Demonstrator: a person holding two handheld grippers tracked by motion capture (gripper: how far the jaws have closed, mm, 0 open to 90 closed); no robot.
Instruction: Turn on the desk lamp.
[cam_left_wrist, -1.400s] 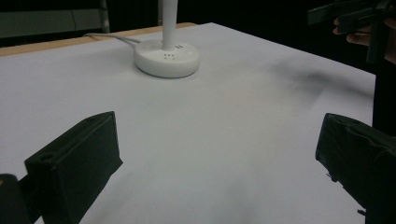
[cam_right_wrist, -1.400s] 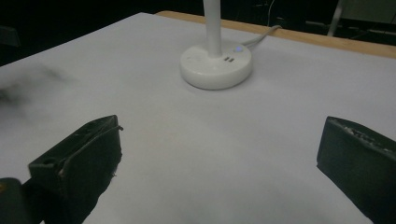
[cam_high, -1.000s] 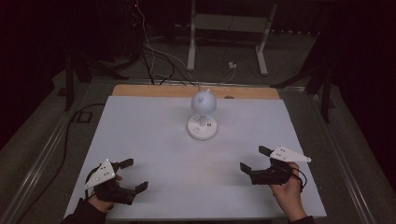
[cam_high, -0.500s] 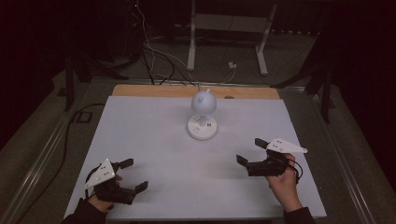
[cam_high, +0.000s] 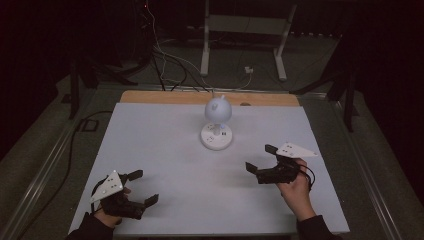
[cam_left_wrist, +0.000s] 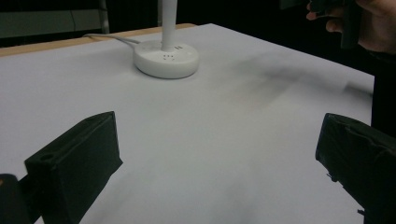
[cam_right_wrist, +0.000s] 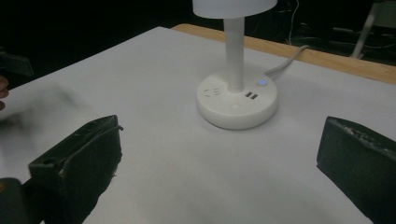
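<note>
The lamp (cam_high: 217, 125) stands upright near the middle of the far half of the worktop (cam_high: 165, 150), and neither tool touches it.

The right tool (cam_high: 261, 159) sits in the person's right hand (cam_high: 295, 186) over the near right part of the worktop. Its jaws are spread wide with nothing between them, and they point toward the lamp. In the right gripper view the two black jaws frame the lamp's round white base (cam_right_wrist: 236, 100). A small blue light (cam_right_wrist: 262, 82) glows on top of that base, two slots sit beside the light, and the thin white stem (cam_right_wrist: 234, 53) rises from the middle up to the shade (cam_right_wrist: 233, 6). A white cord (cam_right_wrist: 286, 58) leaves the base toward the wooden strip (cam_right_wrist: 322, 58) along the far edge.

The left tool (cam_high: 143, 188) is held low at the near left corner, well apart from the lamp. Its jaws also stand wide apart and hold nothing. In the left gripper view the lamp's base (cam_left_wrist: 166, 58) lies farther off, ahead and a little left of centre, and the right hand (cam_left_wrist: 369, 23) with its tool shows at the top right corner.

The worktop is a pale sheet. Beyond it, cables (cam_high: 165, 60) trail across the dark floor near a white stand (cam_high: 245, 30).
</note>
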